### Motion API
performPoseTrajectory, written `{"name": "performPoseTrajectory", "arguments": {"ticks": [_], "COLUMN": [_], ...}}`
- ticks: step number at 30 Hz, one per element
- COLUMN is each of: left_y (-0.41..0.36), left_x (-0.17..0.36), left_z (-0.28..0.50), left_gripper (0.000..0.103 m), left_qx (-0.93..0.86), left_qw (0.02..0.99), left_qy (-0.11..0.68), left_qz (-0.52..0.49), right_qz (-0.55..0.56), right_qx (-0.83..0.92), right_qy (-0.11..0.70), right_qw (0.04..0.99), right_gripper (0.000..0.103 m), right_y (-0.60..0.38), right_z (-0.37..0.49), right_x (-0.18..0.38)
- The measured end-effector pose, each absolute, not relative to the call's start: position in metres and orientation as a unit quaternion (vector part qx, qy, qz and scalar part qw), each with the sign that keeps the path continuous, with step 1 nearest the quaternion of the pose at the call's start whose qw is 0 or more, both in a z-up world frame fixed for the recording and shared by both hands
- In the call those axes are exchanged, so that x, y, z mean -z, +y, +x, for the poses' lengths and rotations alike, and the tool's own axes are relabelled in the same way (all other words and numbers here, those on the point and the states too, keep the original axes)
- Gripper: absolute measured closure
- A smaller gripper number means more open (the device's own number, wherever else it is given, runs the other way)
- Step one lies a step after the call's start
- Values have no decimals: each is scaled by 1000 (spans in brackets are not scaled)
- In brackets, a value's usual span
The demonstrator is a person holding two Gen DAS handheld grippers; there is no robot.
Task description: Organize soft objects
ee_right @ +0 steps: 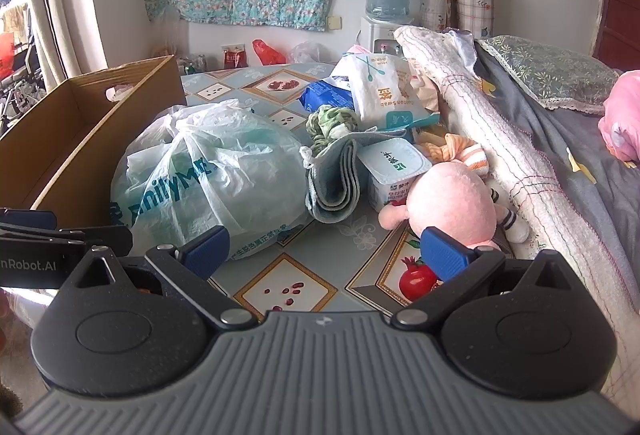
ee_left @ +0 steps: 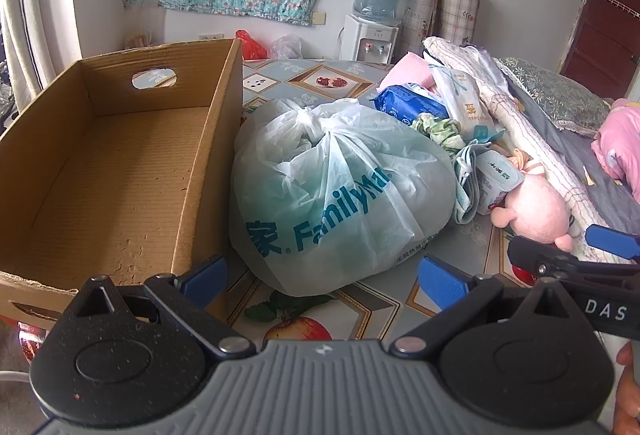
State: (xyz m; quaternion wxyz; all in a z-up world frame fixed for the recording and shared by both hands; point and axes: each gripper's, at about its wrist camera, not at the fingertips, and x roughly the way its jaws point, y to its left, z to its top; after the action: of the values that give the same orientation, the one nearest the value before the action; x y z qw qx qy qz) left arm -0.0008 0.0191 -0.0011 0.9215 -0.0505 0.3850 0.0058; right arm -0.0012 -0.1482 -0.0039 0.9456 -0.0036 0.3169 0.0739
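The cardboard box (ee_left: 120, 155) stands empty at the left, its near end cut off. The tied plastic bag (ee_left: 340, 191) touches it and hides its own contents. The pink plush toy (ee_right: 448, 203) lies right, half hidden. The left gripper (ee_left: 322, 275) and right gripper (ee_right: 324, 249) gape wide, holding nothing.

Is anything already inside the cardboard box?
No, in the left wrist view the cardboard box shows only its bare corrugated floor.

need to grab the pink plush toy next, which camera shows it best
The right wrist view: the pink plush toy lies close and central, with body, arm and striped leg visible. The left wrist view shows it smaller, near the right edge.
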Motion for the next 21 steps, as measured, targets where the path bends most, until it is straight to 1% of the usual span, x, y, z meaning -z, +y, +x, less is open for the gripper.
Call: {"name": "performPoseTrajectory", "arguments": {"ticks": [12,17,21], "left_y": [20,11,-2], "left_x": [7,12,7], "left_z": [-2,2,4], "left_gripper": [0,0,0], "left_qx": [-6,12,34], "left_qw": [920,915,921], "left_qy": [389,401,384], "left_qz": [-49,-52,-46], "right_qz": [1,11,36], "right_qx": [-70,-48,-7], "right_qy": [317,307,288], "right_qw": [946,950,957], "right_gripper": [1,1,1], "right_y": [-154,-180,-215], "right_z": [-2,-10,-21], "right_x": [9,14,20]}}
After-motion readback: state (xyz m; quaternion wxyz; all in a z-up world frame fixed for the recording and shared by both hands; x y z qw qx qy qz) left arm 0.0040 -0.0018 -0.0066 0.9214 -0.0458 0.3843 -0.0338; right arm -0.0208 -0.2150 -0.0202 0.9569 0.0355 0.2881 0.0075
